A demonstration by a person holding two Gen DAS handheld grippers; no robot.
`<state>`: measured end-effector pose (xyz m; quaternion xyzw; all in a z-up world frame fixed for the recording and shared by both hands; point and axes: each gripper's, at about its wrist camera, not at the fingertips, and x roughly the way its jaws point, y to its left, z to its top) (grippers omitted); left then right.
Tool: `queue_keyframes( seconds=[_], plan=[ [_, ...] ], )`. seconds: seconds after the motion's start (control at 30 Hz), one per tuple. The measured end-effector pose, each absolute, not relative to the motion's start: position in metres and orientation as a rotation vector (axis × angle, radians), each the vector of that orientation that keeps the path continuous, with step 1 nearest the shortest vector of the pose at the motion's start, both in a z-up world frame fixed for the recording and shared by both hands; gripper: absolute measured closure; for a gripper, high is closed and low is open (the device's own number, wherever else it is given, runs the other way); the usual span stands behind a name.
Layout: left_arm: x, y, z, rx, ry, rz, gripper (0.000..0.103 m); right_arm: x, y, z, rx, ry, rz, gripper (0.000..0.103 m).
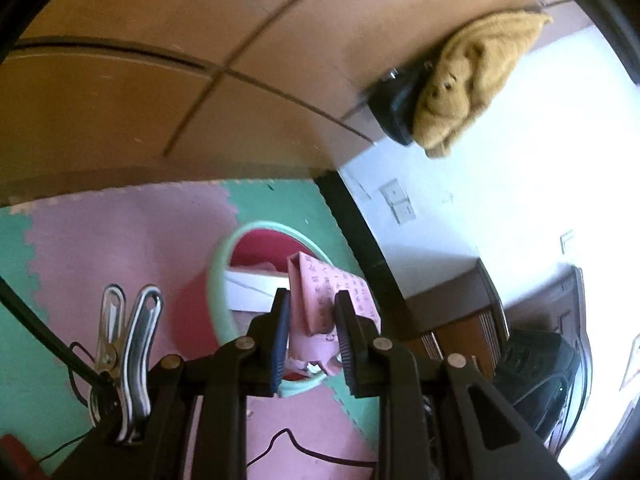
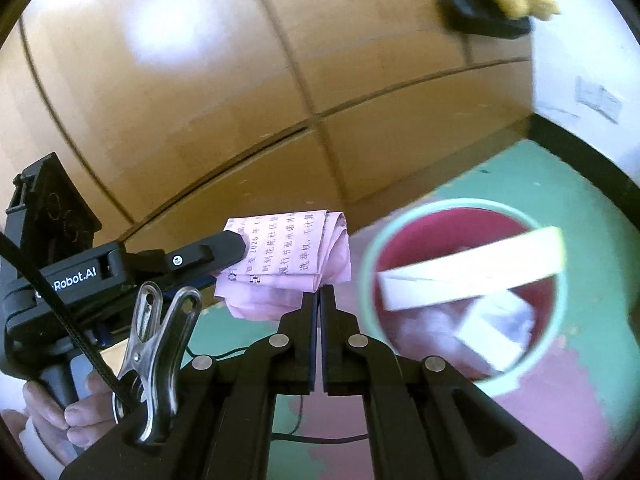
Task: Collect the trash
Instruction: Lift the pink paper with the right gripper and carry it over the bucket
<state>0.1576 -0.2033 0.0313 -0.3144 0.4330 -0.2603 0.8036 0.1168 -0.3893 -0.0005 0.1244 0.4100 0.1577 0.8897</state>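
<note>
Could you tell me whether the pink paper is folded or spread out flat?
Folded and crumpled. The pink paper shows stacked layers and a doubled edge, bunched between the left claw fingers above the red bin.

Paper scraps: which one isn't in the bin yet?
The pink printed paper, pinched by the left gripper outside the bin. The white strip lies inside.

Pink paper (image 2: pixel 288 264) carries dark printed characters; the bin (image 2: pixel 466 292) is red inside with a mint-green rim (floor mat (image 1: pixel 100 240) alternates pink and green).
</note>
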Motion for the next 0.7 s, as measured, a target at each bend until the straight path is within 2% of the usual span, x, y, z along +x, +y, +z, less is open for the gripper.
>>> queue_keyframes(
  seconds=[0.3,0.7],
  plan=[
    [0.172,-0.252,-0.008,-0.670,1.024,-0.583,0.080,0.115,-0.459,-0.039,0.352,0.910,0.205,0.101],
    [0.197,-0.273,-0.039,-0.603,1.115,-0.496,0.077,0.139,-0.480,-0.066,0.414,0.988,0.109,0.101]
  ],
)
